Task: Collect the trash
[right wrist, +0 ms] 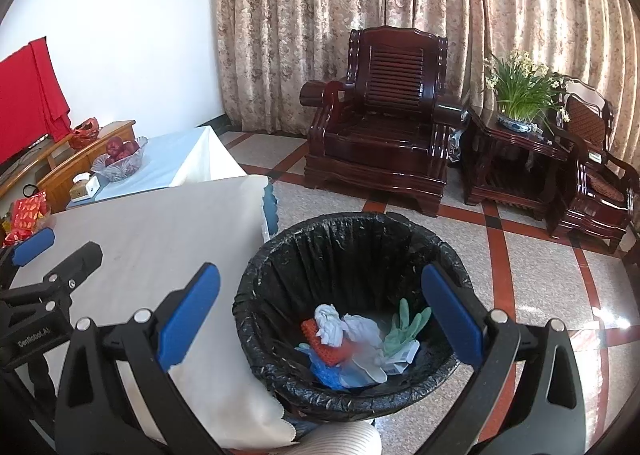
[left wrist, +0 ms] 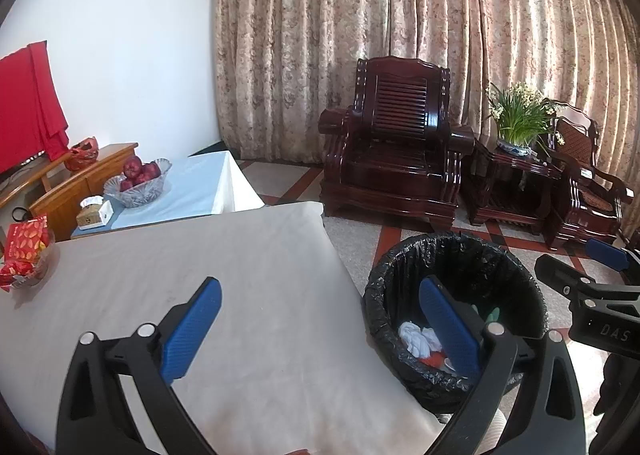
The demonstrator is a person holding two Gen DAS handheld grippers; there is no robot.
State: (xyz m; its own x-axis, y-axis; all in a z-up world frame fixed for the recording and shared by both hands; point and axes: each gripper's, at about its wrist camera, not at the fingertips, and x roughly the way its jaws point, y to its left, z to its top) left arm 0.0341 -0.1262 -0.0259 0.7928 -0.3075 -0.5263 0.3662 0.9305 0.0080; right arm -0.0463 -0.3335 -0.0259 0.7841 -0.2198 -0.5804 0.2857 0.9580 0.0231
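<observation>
Both tongs spread wide and empty. Left tongs [left wrist: 320,319] straddling the table edge, one blue pad over the pale cloth of the table [left wrist: 240,275], the other hanging above the trash bin [left wrist: 456,311] at lower right of the left wrist frame. Right tongs [right wrist: 320,311] poised directly over the bin [right wrist: 348,307] mouth at lower centre of the right wrist frame, pads either side of the opening, nothing between them; probably just the posture for a drop into the black liner. Inside the bin, collected trash: crumpled white tissue [right wrist: 332,325], a red-orange knitted scrap [right wrist: 326,343], a green glove [right wrist: 404,325], a blue plastic piece [right wrist: 326,371], and a small printed label or tag, too small to read. Bin set on the tiled floor tight against the table corner, presumably so items swept from the cloth travel only a short way. Cloth near the tongs bare, so little apparently left to gather there; red snack packets [left wrist: 24,251] in a glass dish at far left, likely not trash. Legible writing: "DAS" on the black body of the right tongs at right edge of the left wrist frame; "GenRobot.AI", roughly, on the left tongs at lower left of the right wrist frame. Apples in a cut-glass bowl [left wrist: 138,183] and a tissue box [left wrist: 94,211] on the farther blue-clothed table, upper left.
</observation>
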